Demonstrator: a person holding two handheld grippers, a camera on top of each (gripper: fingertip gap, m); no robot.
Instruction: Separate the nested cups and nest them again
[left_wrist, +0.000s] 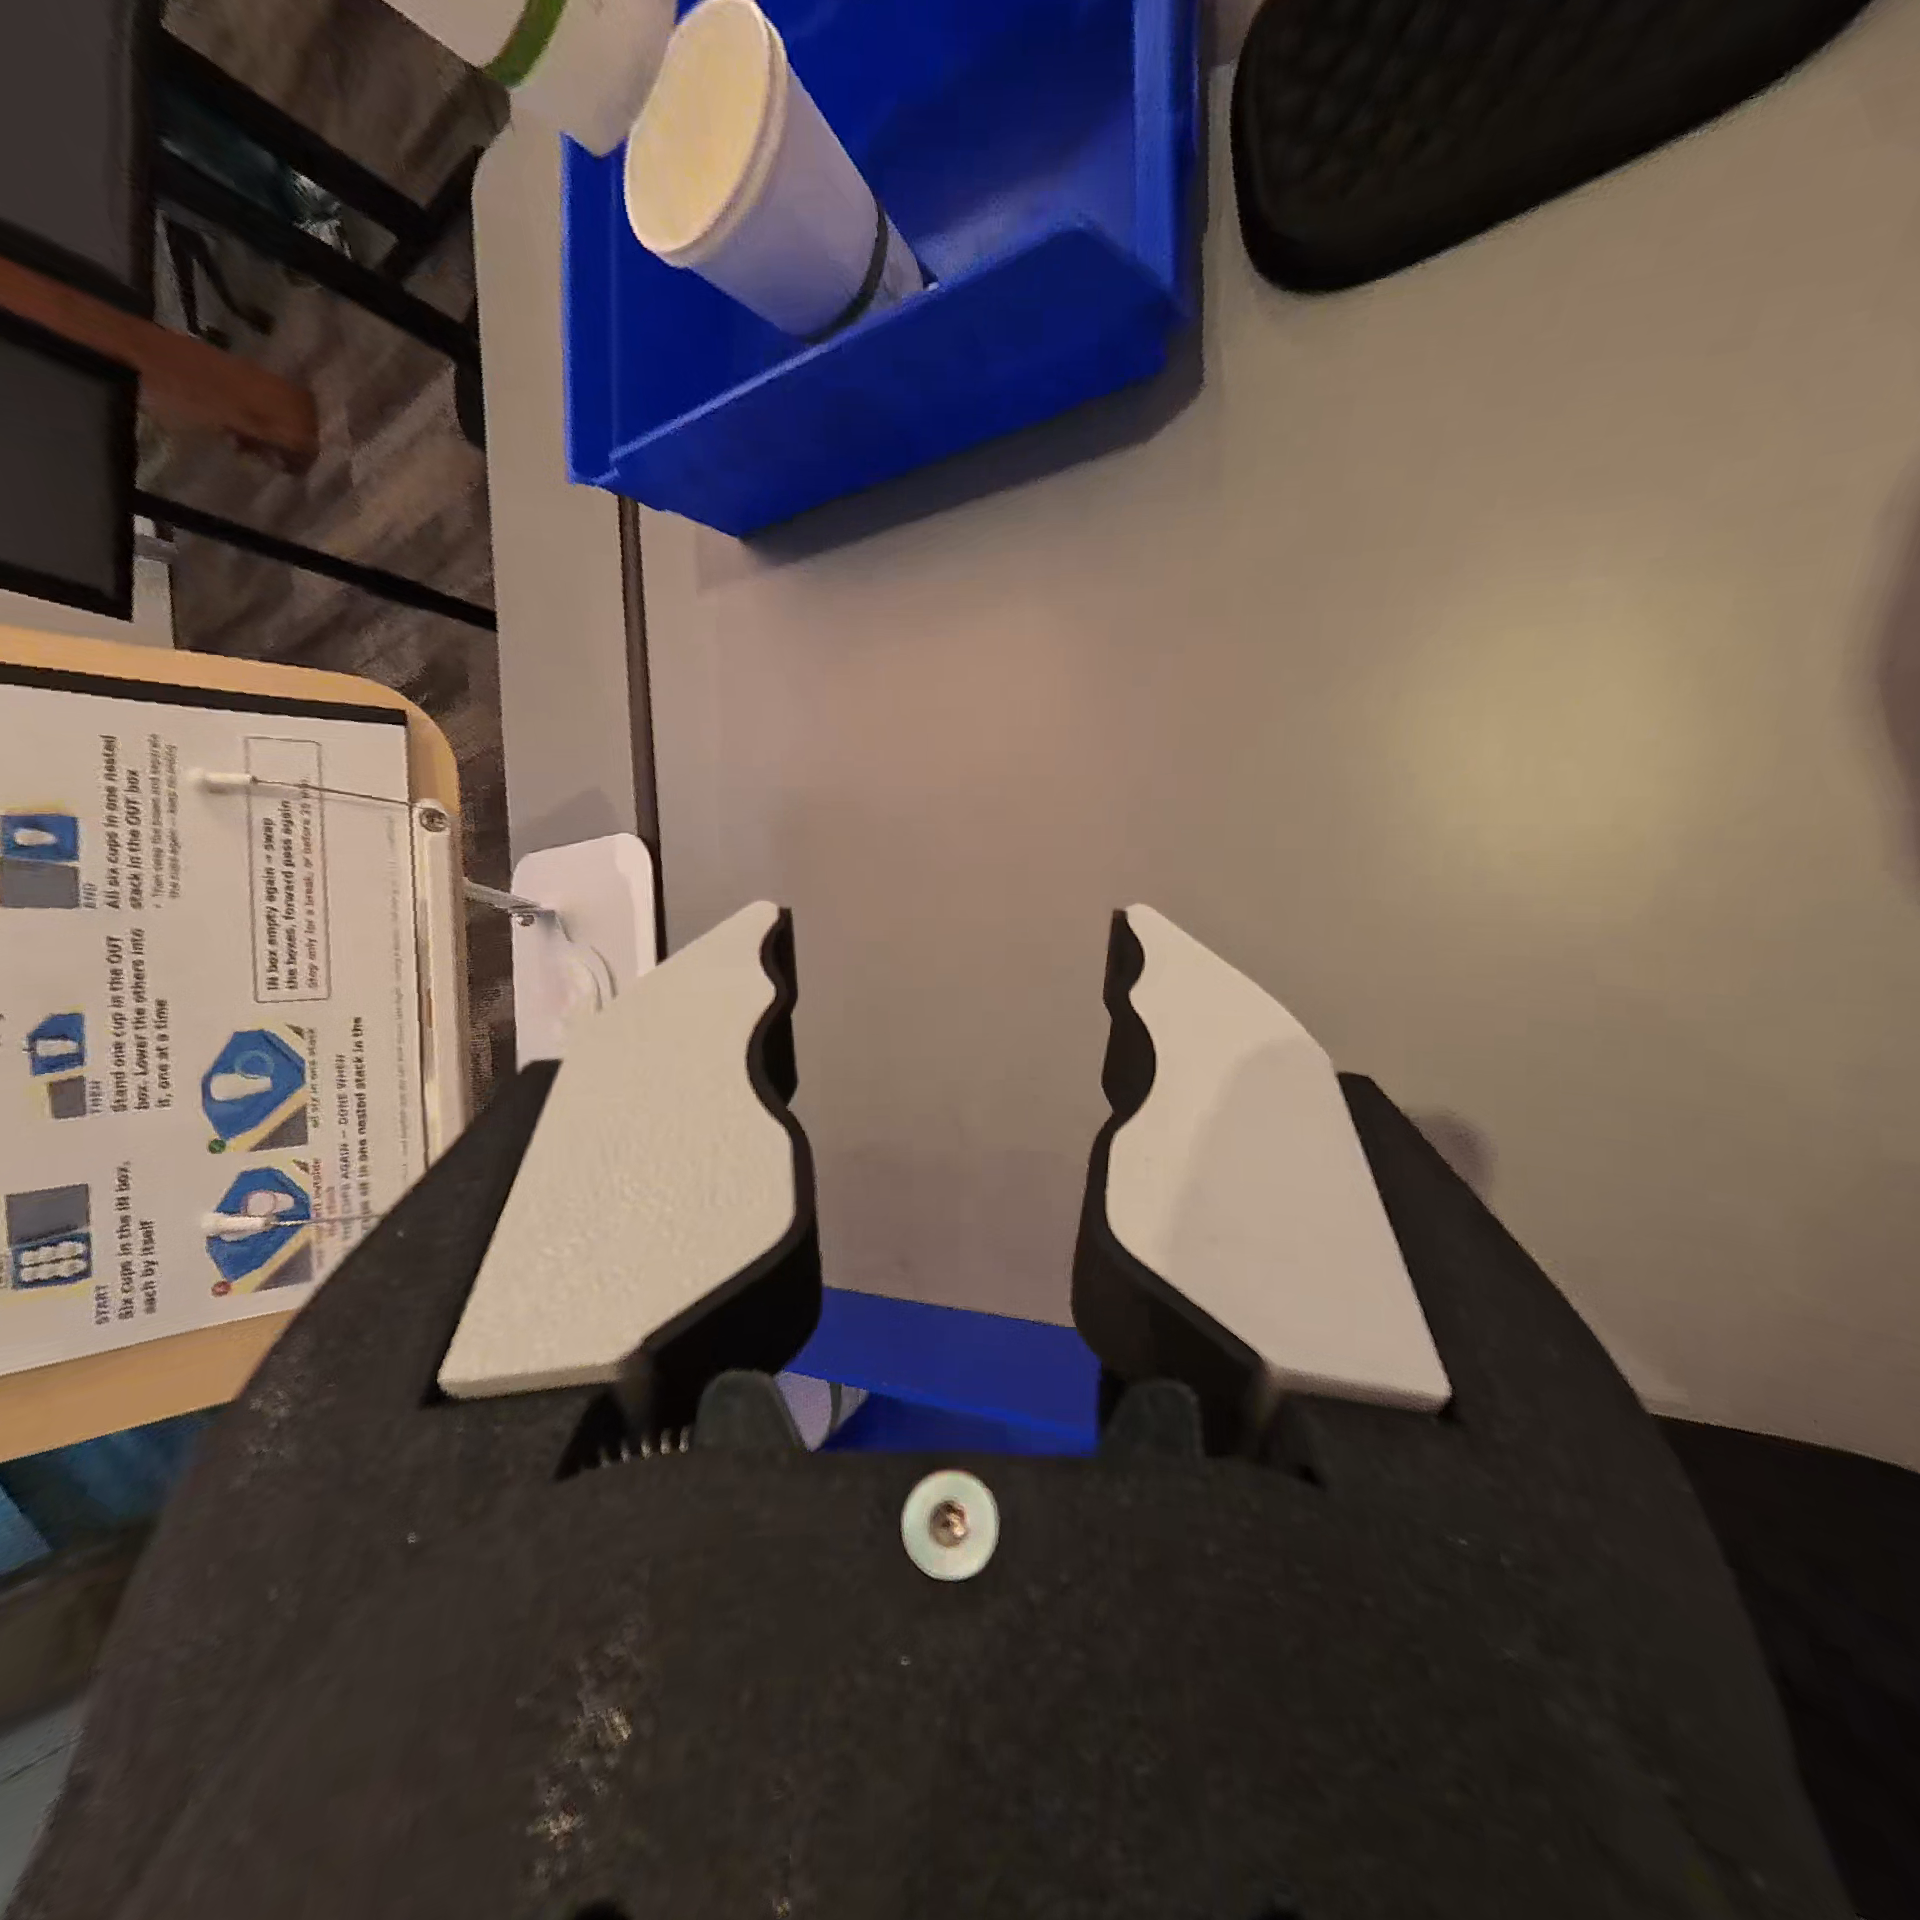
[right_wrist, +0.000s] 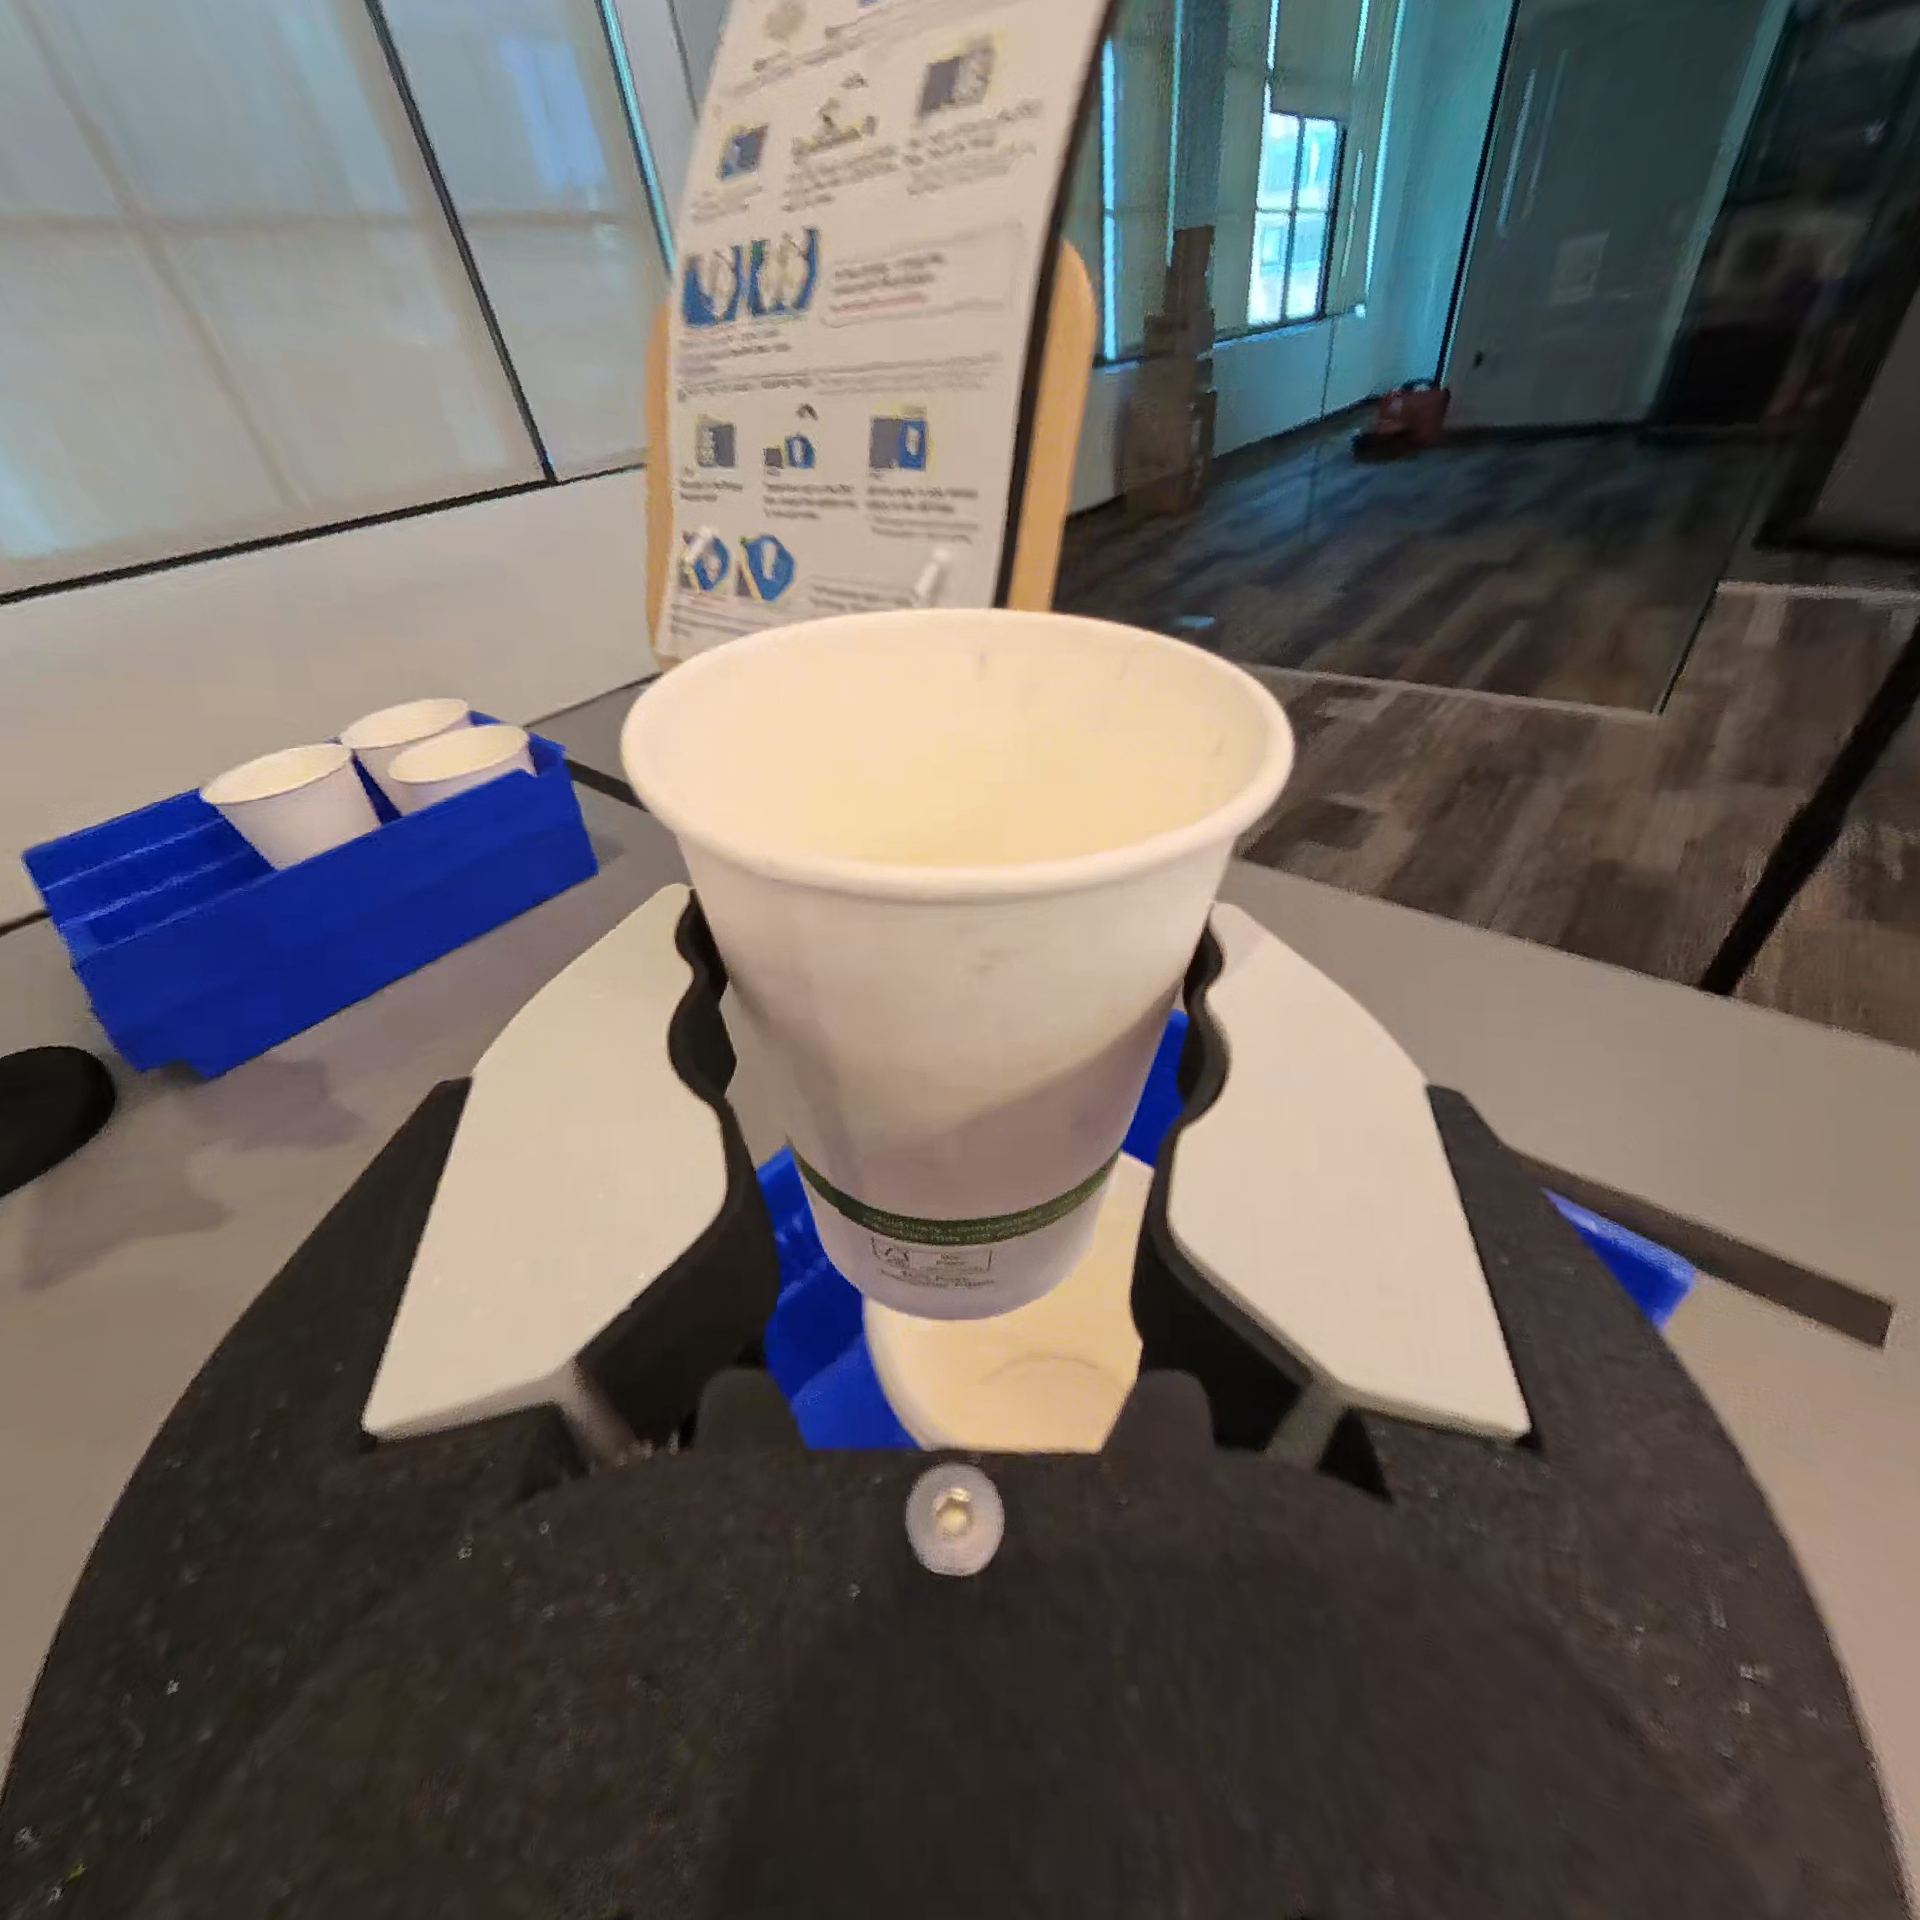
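My right gripper (right_wrist: 951, 966) is shut on a white paper cup (right_wrist: 956, 935) with a green band, held upright just above another white cup (right_wrist: 1008, 1382) that stands in a blue bin (right_wrist: 821, 1340) below it. A second blue bin (right_wrist: 312, 925) at the left holds three separate white cups (right_wrist: 301, 800). My left gripper (left_wrist: 948, 935) is open and empty above the grey table (left_wrist: 1351, 727). In the left wrist view a blue bin (left_wrist: 935, 416) holds a white cup (left_wrist: 748, 177), and another blue bin (left_wrist: 966, 1361) shows between the fingers.
An instruction sheet on a wooden board (right_wrist: 862, 312) stands behind the bins and also shows in the left wrist view (left_wrist: 208, 987). A black rounded object (left_wrist: 1507, 125) lies on the table at the far right. The table edge (left_wrist: 499, 623) drops to a wood-pattern floor.
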